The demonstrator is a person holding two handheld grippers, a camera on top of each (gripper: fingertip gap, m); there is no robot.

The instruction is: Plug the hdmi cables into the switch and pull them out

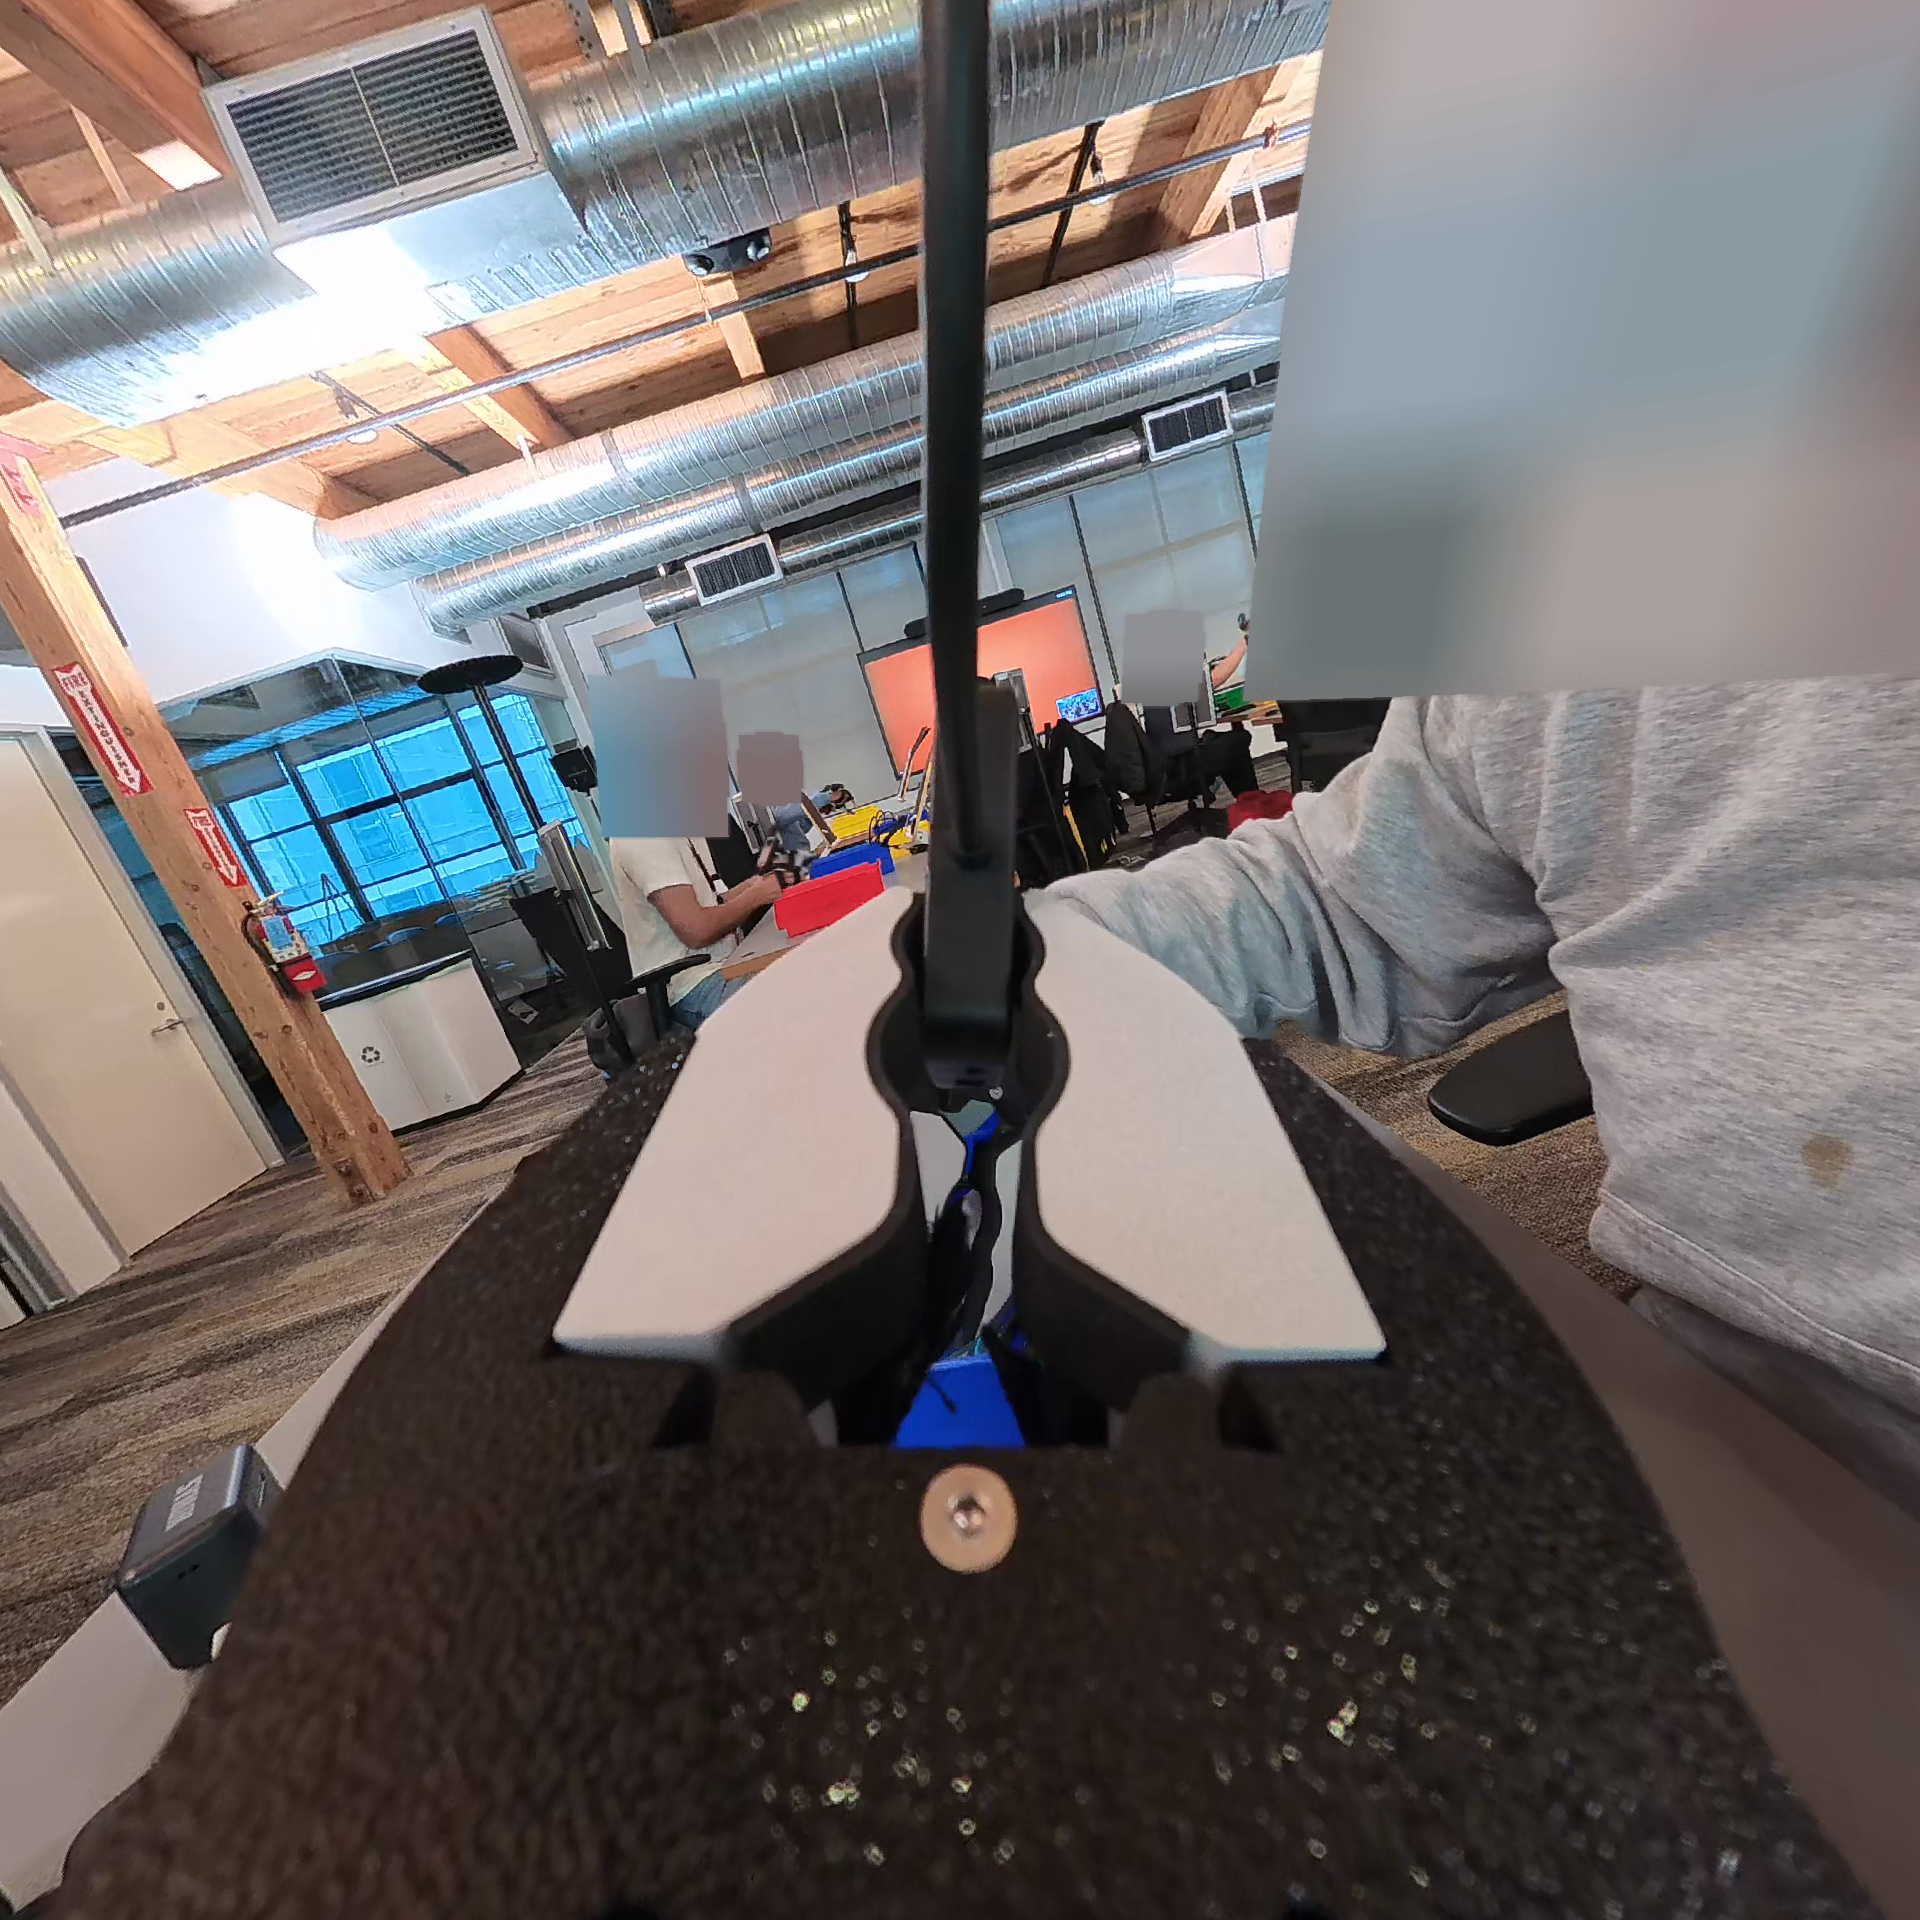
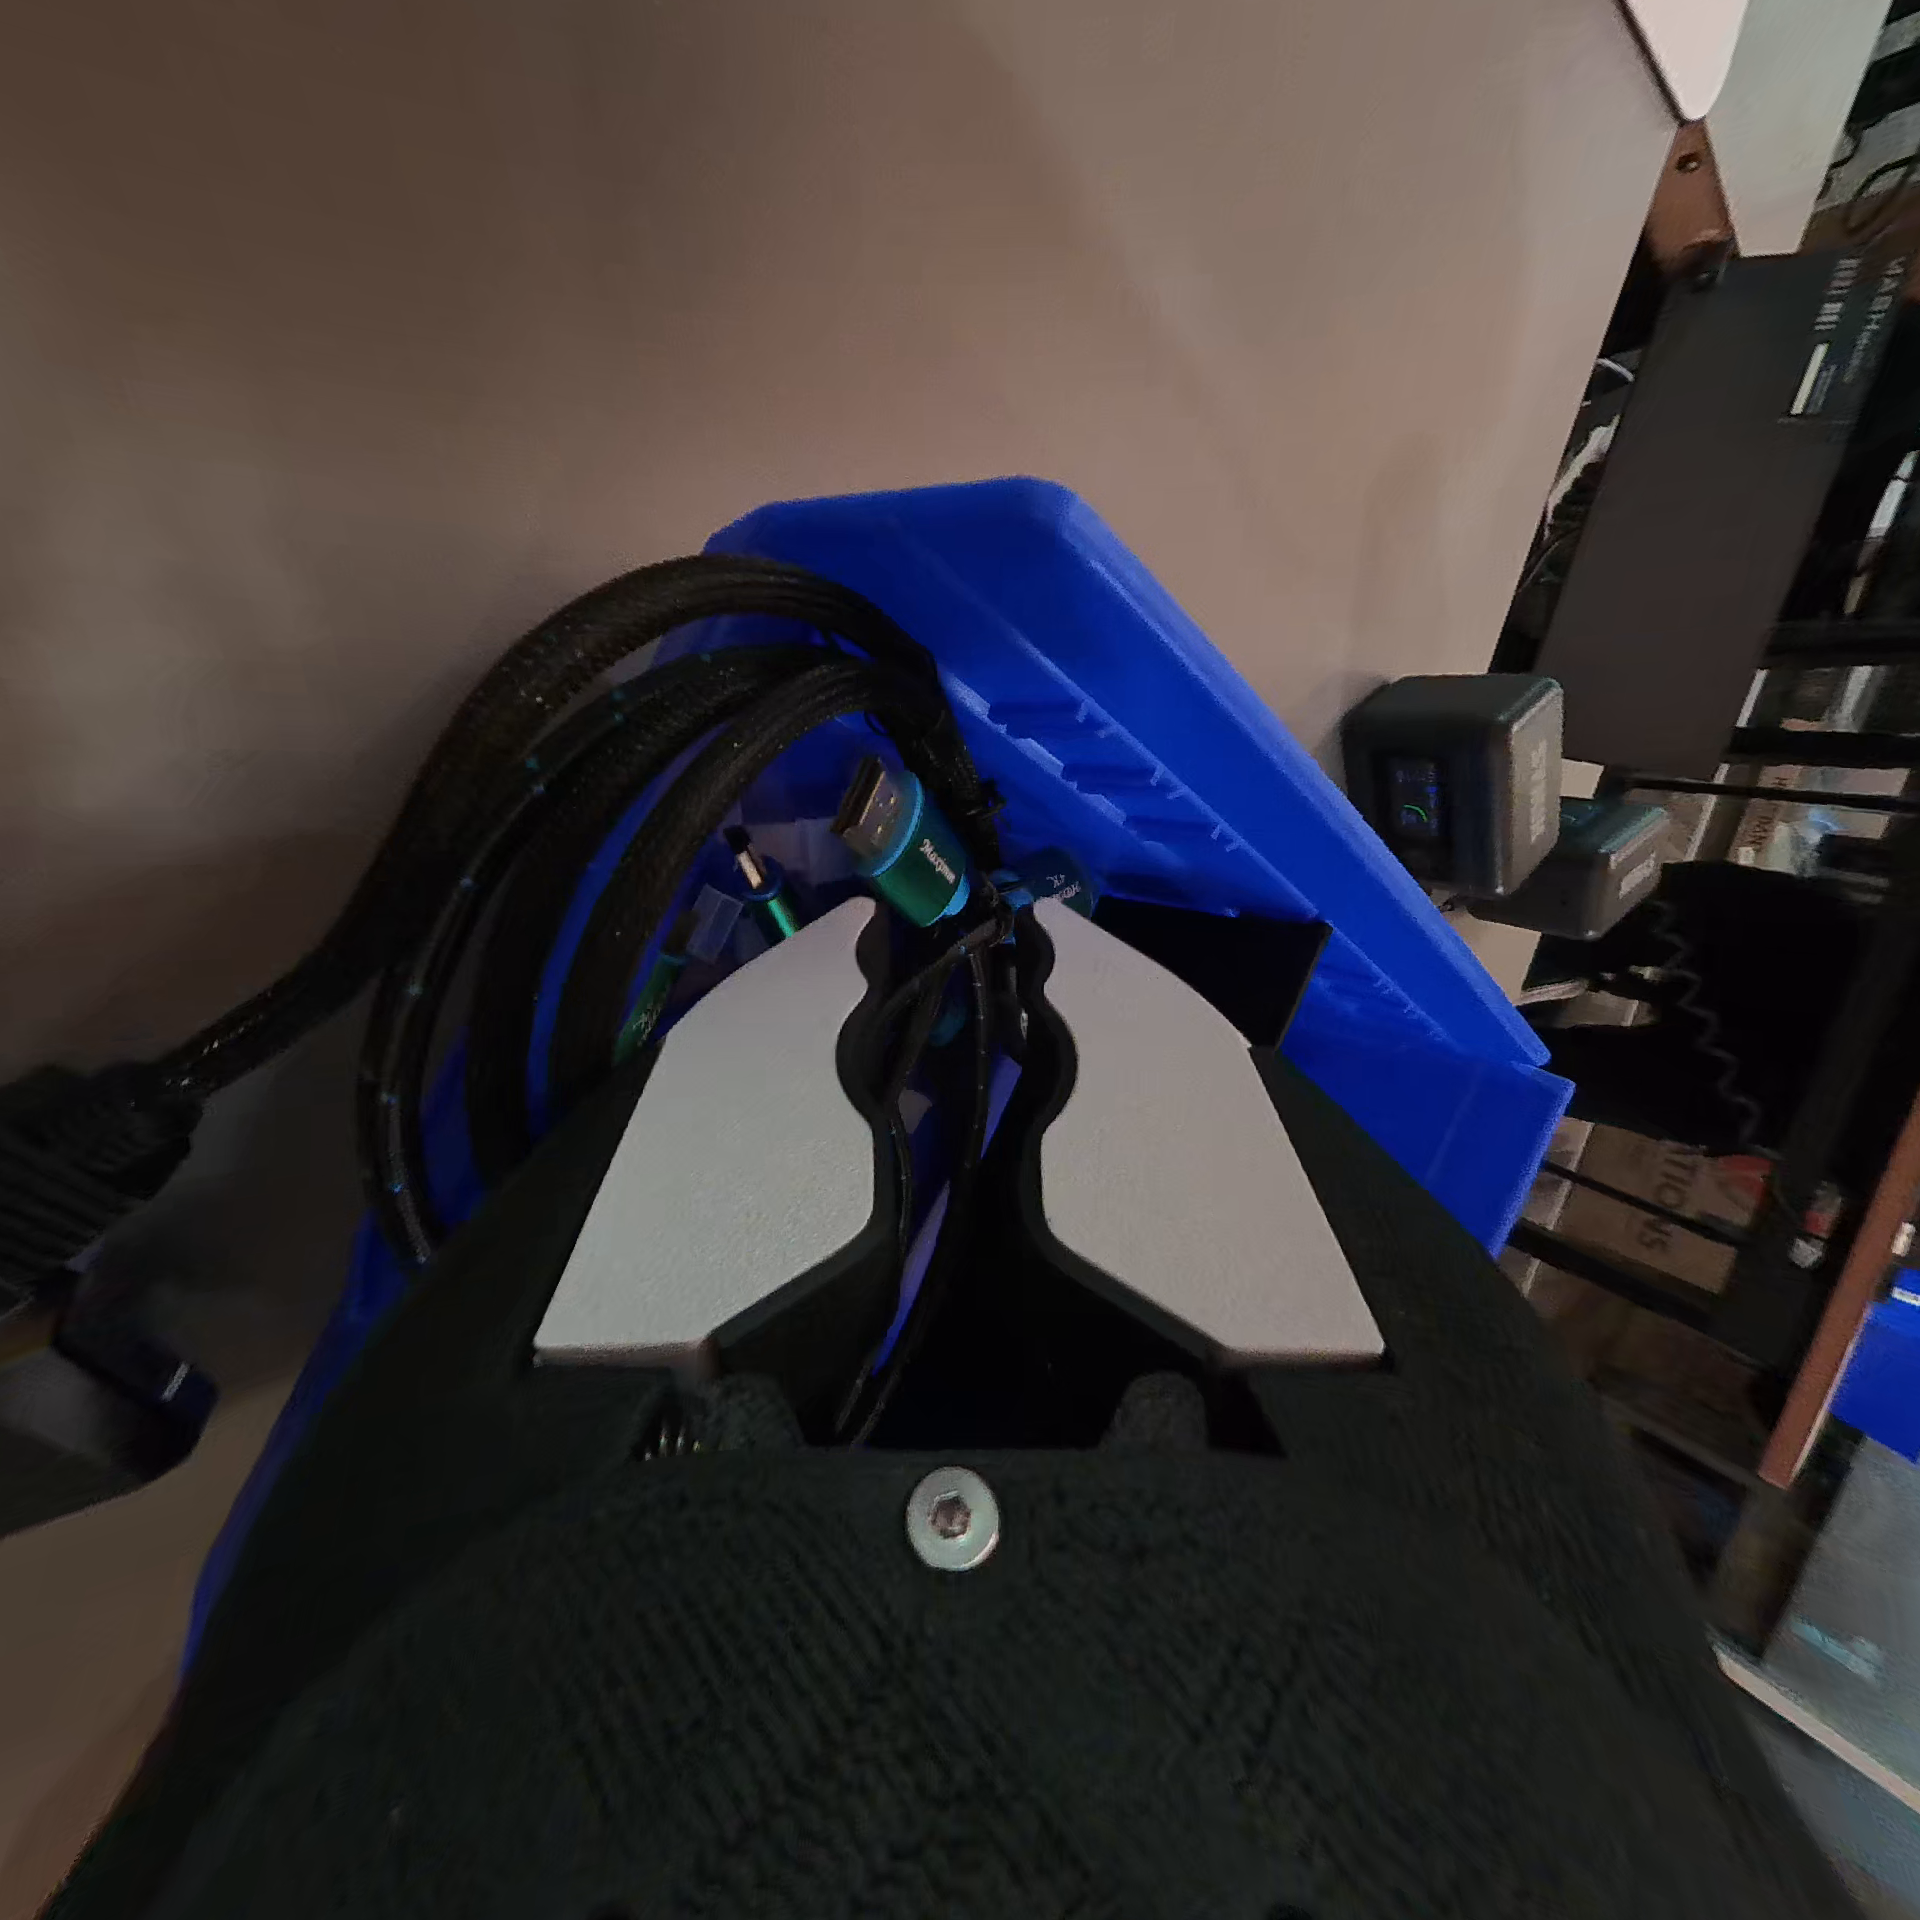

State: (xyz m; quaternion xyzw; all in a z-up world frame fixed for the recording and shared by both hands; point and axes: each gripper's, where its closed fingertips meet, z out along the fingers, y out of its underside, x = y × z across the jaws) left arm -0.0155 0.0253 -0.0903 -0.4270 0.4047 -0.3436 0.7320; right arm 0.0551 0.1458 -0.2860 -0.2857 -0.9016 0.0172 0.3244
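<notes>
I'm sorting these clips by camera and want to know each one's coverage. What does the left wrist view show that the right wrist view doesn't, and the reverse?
Only the left wrist view: the left tongs shut on a black plug block whose black cable runs upward, a grey sleeve, ceiling ducts and an orange screen.

Only the right wrist view: the right tongs around thin black cords, a green connector, coiled braided cables and a black shelf unit.

Both: the blue bin, glimpsed in the left view between the fingers, and a small dark grey device.
</notes>
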